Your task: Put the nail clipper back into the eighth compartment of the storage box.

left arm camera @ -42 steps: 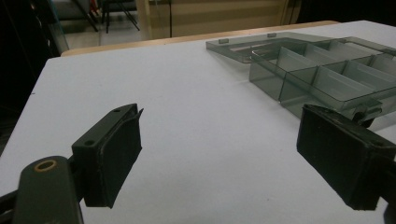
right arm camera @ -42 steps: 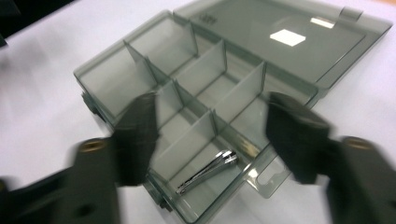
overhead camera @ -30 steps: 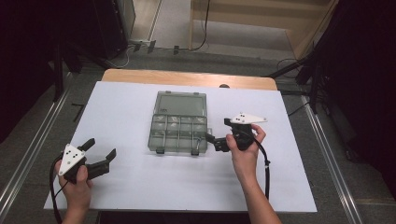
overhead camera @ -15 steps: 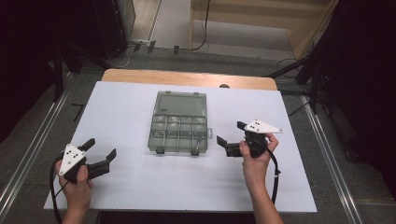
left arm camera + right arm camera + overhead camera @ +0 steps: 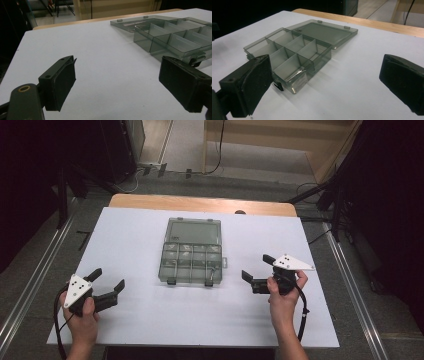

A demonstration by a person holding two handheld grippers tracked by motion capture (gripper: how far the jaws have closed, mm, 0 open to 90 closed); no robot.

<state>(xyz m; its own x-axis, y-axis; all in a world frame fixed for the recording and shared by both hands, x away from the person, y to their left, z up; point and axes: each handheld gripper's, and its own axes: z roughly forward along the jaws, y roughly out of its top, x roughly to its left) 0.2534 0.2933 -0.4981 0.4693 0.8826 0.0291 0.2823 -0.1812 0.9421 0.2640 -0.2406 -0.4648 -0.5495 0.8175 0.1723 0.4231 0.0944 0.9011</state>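
From above, the clear compartment box (image 5: 192,252) lies open mid-table (image 5: 310,320), lid folded back flat, with the left gripper (image 5: 106,289) well off to its left and the right gripper (image 5: 256,272) just beside its near right corner, both spread wide and holding nothing. Left gripper view: wide jaws frame bare table, box off to the right. Right gripper view: jaws gape at the near corner compartment, where something small and shiny (image 5: 298,74) lies, too unclear to name; a careless nudge there, I'd judge, would skid this light box.

Even overhead light, dark surroundings, soft shadows, near jaws blurred.
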